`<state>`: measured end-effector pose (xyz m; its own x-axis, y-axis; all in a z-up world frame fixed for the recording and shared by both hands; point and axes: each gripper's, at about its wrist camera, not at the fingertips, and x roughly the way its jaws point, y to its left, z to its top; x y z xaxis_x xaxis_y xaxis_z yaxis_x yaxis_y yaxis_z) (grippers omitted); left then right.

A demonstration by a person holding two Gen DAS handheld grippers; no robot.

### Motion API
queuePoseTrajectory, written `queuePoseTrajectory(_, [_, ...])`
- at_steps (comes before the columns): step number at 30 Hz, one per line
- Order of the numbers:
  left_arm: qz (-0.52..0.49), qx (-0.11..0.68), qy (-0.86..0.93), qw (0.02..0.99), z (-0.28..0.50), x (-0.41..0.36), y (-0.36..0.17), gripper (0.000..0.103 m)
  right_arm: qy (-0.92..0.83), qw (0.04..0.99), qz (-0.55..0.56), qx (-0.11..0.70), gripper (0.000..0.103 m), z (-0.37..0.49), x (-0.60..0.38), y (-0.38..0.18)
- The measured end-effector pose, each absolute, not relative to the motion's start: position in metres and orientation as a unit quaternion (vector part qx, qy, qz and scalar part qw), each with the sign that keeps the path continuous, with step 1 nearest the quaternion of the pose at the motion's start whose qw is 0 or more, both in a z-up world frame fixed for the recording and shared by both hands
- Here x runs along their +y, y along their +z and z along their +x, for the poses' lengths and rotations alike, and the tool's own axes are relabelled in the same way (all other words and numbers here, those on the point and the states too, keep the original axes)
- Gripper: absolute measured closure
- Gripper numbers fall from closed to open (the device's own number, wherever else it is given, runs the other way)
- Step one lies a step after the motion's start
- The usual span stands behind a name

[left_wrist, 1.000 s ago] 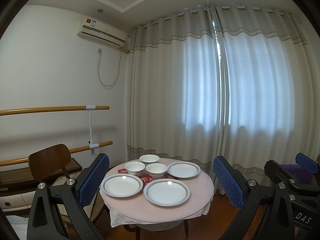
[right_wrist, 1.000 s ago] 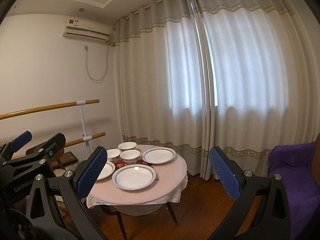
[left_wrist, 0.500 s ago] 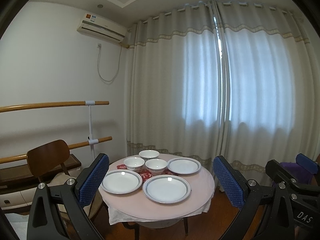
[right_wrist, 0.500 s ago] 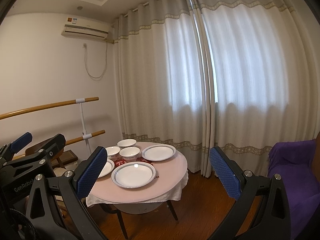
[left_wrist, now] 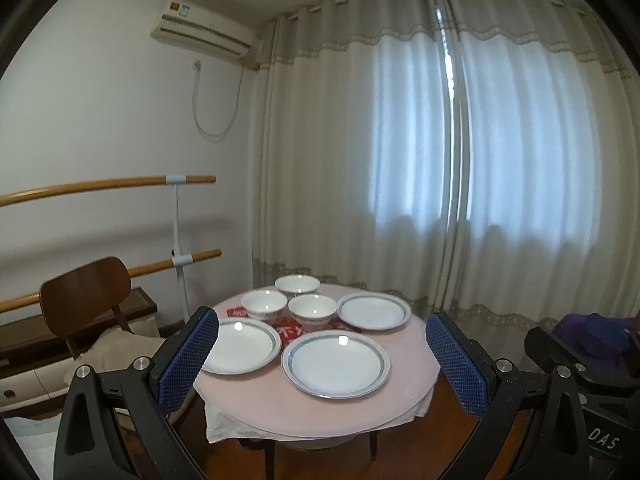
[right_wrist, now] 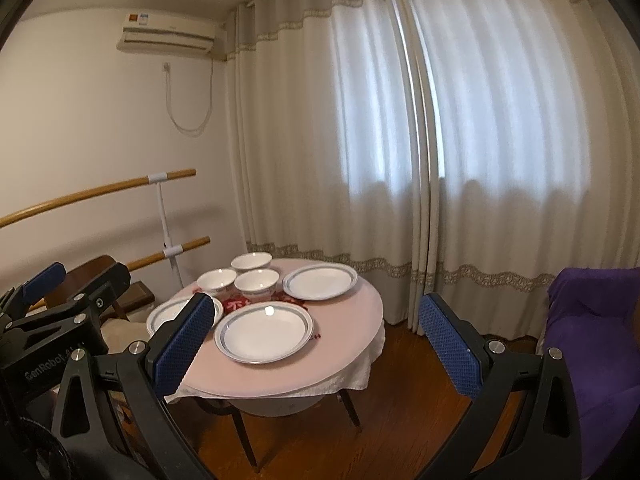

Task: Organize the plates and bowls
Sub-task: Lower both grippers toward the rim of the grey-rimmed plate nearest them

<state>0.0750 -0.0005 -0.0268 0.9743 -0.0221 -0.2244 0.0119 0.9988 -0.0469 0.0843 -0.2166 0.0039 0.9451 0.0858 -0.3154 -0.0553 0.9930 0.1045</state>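
Note:
A small round table [left_wrist: 280, 412] with a pink top holds three white plates with blue-grey rims: a near one [left_wrist: 335, 363], a left one [left_wrist: 240, 345] and a far right one [left_wrist: 374, 311]. Behind them stand three white bowls [left_wrist: 312, 309], [left_wrist: 264, 305], [left_wrist: 297, 284]. My left gripper [left_wrist: 320, 360] is open and empty, still short of the table. In the right wrist view the table [right_wrist: 352, 344], the near plate [right_wrist: 264, 331] and the bowls [right_wrist: 256, 280] lie ahead of my right gripper [right_wrist: 316, 344], which is open and empty. The left gripper [right_wrist: 60, 308] shows at its left.
A wooden chair [left_wrist: 86, 300] with a cushion stands left of the table, below wooden wall rails [left_wrist: 104, 186]. Long curtains [left_wrist: 440, 180] hang behind. A purple covered seat [right_wrist: 592, 340] is at the right. Wooden floor [right_wrist: 360, 440] lies below the table. A red mat [left_wrist: 292, 330] lies under the bowls.
Both views have drawn closer to the table, so the plates and bowls look a little larger. Both grippers stayed open.

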Motion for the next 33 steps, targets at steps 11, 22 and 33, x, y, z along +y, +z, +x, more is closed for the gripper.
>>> queuePoseTrajectory(11, [-0.016,0.173,0.007,0.985,0.211,-0.006,-0.06,0.001,0.066,0.975,0.051,0.206,0.0,0.204,-0.214,-0.056])
queuePoseTrajectory(22, [-0.035,0.285,0.029,0.958,0.341,0.001,-0.014,0.001,0.099,0.943,0.064,0.311,0.0,0.324,-0.213,-0.054])
queuePoseTrajectory(33, [-0.032,0.377,0.065,0.923,0.382,0.019,0.094,0.001,0.194,0.908,0.039,0.37,0.0,0.362,-0.194,0.016])
